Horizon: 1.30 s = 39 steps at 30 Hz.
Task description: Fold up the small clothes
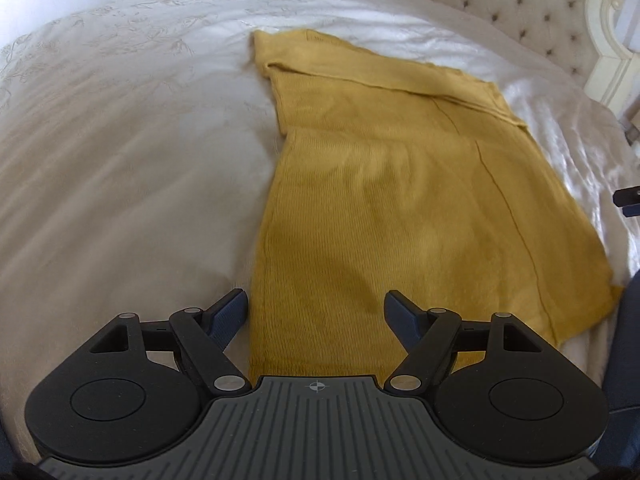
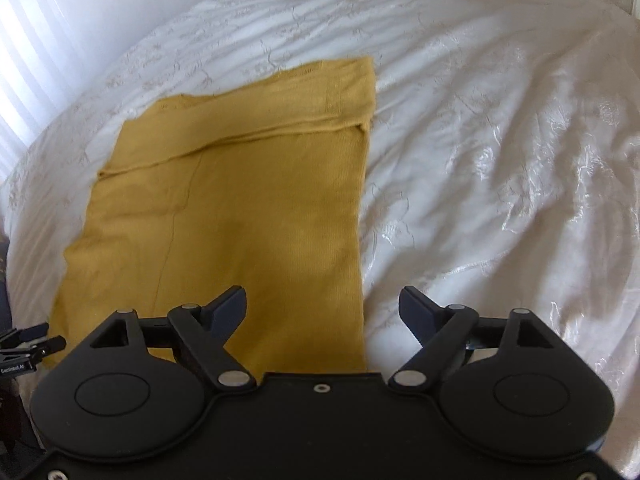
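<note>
1. Mustard garment [image 1: 392, 200], centre of frame: fine-ribbed knit cloth, matt, slightly fuzzy.
2. Bedspread [image 2: 500, 160], right half of frame: white satin-like cloth, glossy, embroidered.
3. Headboard [image 1: 520, 4], upper right: tufted, buttoned upholstery, matt.
4. Left gripper [image 1: 316, 312], bottom: matt black plastic, shiny metal pins.

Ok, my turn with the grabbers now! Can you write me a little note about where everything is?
Left gripper: open, empty, over the near end of the mustard-yellow knitted garment.
Right gripper: open, empty, over the garment's right edge.
The garment lies flat on the white embroidered bedspread.
Done: sides seem folded in, making a long strip.
Left: probably fold it end to end.
</note>
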Each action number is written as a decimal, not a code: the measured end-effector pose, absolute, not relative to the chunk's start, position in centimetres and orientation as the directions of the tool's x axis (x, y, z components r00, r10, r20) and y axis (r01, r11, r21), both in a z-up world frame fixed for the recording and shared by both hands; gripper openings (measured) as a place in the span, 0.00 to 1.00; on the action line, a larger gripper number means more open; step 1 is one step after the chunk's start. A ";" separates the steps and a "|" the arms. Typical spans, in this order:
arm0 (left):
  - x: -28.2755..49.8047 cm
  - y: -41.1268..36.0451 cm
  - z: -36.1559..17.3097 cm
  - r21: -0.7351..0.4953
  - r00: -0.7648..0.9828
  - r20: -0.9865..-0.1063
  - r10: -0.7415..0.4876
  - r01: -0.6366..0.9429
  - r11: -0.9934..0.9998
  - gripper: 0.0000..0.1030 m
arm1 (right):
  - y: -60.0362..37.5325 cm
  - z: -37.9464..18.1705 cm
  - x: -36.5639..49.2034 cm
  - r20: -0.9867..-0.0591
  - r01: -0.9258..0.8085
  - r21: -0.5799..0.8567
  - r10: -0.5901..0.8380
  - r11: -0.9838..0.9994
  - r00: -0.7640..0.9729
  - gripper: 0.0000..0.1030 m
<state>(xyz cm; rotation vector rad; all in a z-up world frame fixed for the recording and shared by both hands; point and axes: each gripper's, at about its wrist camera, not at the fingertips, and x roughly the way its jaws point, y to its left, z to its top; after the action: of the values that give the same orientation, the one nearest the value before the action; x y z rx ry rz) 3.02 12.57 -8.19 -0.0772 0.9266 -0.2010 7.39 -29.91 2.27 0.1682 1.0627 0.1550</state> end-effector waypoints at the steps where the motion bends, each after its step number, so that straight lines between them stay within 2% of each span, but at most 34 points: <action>1: 2.9 12.5 -8.3 -0.150 0.583 -0.787 -0.204 0.141 0.979 0.72 | -29.9 1.9 7.3 -0.868 -0.045 0.204 0.202 0.978 0.453 0.82; 9: 3.3 12.7 -8.6 -0.156 0.571 -0.794 -0.208 0.139 0.978 0.72 | -30.5 -1.7 8.0 -0.941 0.013 0.247 0.237 0.969 0.243 0.82; 18: 4.1 12.8 -9.2 -0.170 0.574 -0.788 -0.222 0.143 0.975 0.72 | -30.2 -4.2 9.0 -0.952 0.015 0.299 0.297 0.954 0.079 0.81; 20: 3.9 12.8 -9.2 -0.165 0.584 -0.781 -0.224 0.153 0.974 0.59 | -29.9 -4.5 8.9 -0.952 -0.004 0.300 0.300 0.954 0.061 0.76; 22: 3.7 13.1 -9.1 -0.180 0.596 -0.768 -0.235 0.150 0.972 0.23 | -29.8 -4.7 8.8 -0.950 -0.010 0.308 0.308 0.951 0.051 0.60; 23: 3.7 13.4 -9.0 -0.205 0.597 -0.761 -0.253 0.148 0.967 0.15 | -29.7 -4.8 8.7 -0.948 -0.017 0.314 0.314 0.949 0.050 0.56; 24: 3.6 13.6 -8.9 -0.227 0.598 -0.755 -0.270 0.148 0.963 0.09 | -29.7 -4.8 8.5 -0.945 -0.026 0.323 0.324 0.946 0.052 0.44; 25: 3.5 13.6 -8.7 -0.239 0.602 -0.749 -0.278 0.145 0.960 0.09 | -29.8 -4.7 8.3 -0.940 -0.037 0.335 0.337 0.941 0.062 0.29; 29: 2.8 13.6 -7.6 -0.260 0.633 -0.715 -0.296 0.153 0.954 0.08 | -30.5 -3.5 7.4 -0.900 -0.060 0.405 0.409 0.912 0.152 0.17; 39: 3.7 14.1 -1.6 -0.367 0.733 -0.576 -0.362 0.164 0.916 0.08 | -34.4 0.6 6.7 -0.698 -0.031 0.614 0.561 0.788 0.445 0.14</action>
<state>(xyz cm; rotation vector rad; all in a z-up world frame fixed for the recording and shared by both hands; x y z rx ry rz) 3.72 14.06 -1.65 -0.3033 0.6913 -0.2942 6.71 -34.42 0.61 0.5744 1.0563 0.3932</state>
